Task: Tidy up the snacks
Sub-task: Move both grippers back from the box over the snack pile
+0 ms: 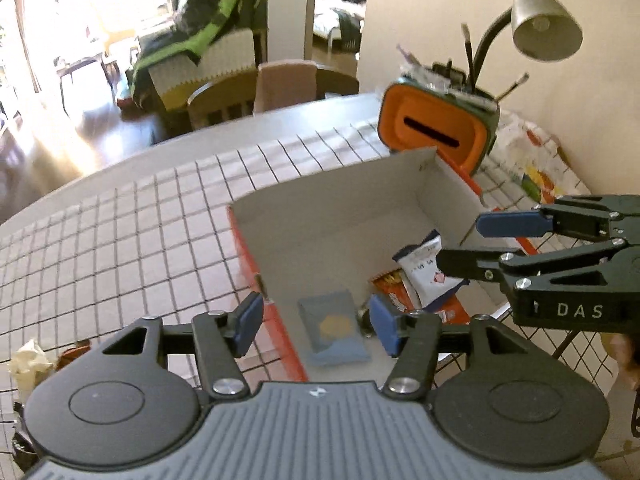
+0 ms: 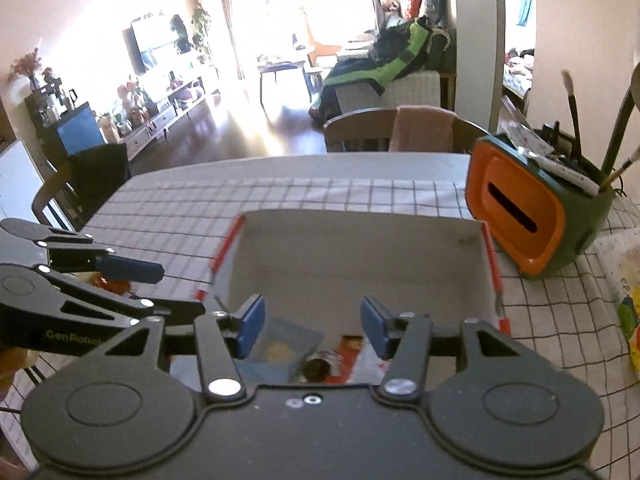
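A white-walled cardboard box (image 1: 340, 200) (image 2: 360, 248) with red outer sides stands open on the checked tablecloth. On its floor lie a blue snack packet (image 1: 334, 334) (image 2: 280, 348), an orange packet (image 1: 400, 292) (image 2: 348, 352) and a white packet (image 1: 420, 268) leaning on the orange one. A small dark round item (image 2: 316, 366) sits between them. My left gripper (image 1: 316, 326) (image 2: 182, 289) hovers open above the blue packet, touching nothing. My right gripper (image 2: 313, 327) (image 1: 460, 245) reaches over the box's right side, open, with the white packet below and behind its lower finger.
An orange and green holder (image 1: 436, 128) (image 2: 520, 216) with brushes stands just behind the box, beside a grey desk lamp (image 1: 544, 20). A colourful printed bag (image 1: 532, 160) lies at the right. Crumpled paper (image 1: 28, 364) sits at the left. A wooden chair (image 2: 360, 128) stands at the table's far edge.
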`<action>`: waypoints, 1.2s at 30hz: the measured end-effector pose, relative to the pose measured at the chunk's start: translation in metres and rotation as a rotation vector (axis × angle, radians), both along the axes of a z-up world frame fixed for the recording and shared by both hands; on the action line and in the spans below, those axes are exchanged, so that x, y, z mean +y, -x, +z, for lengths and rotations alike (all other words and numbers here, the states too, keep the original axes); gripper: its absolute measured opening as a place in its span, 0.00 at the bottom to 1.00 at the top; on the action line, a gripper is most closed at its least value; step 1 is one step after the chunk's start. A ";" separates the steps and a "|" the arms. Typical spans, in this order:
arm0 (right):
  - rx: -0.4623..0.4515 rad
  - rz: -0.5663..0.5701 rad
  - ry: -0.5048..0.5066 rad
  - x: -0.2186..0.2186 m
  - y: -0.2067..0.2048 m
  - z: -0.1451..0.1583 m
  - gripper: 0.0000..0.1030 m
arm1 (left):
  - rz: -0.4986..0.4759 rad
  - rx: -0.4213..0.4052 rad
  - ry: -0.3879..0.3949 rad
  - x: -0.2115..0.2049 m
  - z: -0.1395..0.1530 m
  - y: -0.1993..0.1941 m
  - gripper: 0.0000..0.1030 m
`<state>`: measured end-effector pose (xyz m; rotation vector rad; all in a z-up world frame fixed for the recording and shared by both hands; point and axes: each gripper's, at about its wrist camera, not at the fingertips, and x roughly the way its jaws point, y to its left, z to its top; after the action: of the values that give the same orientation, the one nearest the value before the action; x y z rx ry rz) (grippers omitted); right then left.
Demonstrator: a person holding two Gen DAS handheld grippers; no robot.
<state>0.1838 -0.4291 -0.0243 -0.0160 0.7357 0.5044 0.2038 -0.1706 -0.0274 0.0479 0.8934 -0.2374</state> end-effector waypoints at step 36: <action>-0.008 0.045 0.013 0.206 0.066 -0.015 1.00 | 0.272 -0.073 0.007 0.269 -0.020 0.127 0.82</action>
<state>0.1179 -0.2231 -0.0389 -0.0464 0.7320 0.5424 0.0766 0.0986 -0.0478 -0.0709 0.8162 0.0144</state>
